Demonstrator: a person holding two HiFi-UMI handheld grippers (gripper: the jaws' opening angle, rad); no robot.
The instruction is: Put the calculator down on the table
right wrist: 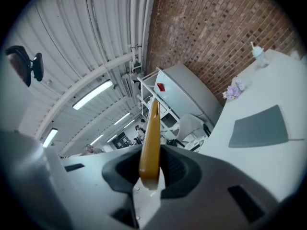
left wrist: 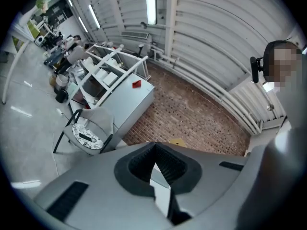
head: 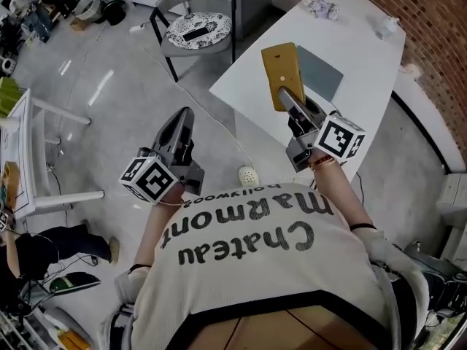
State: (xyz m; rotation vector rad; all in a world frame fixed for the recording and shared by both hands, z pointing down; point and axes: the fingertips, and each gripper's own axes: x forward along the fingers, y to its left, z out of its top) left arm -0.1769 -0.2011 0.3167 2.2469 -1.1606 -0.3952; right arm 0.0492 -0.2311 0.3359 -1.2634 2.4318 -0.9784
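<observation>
Surface: a white table is standing at an angle on a pale grey floor, with one long side running beside a red brick wall.
Room: a workshop-like space is stretching away to the left, with ceiling strip lights glowing and cluttered benches sitting at the far side.
Counts on the table: one flat grey mat is lying near the middle. Two small things are sitting at the far end, a pale crumpled bundle and a small white bottle.
Counts off the table: one chair with a black-and-white patterned seat is standing on the floor just beyond the table's corner. One small white round object is lying on the floor.
Claws: two.
Calculator: one, a thin mustard-yellow slab with rounded corners. It is showing its plain back from the head view and looking blade-thin edge-on from the right gripper view.
Calculator's place: it is hanging in the air over the table's near part, just beside the mat and not resting on the table.
Right claw: it is gripping the calculator's lower end, with the rest sticking out ahead.
Left claw: it is hovering over the floor, well apart from the table. Its jaws are meeting at the tips with nothing between them.
</observation>
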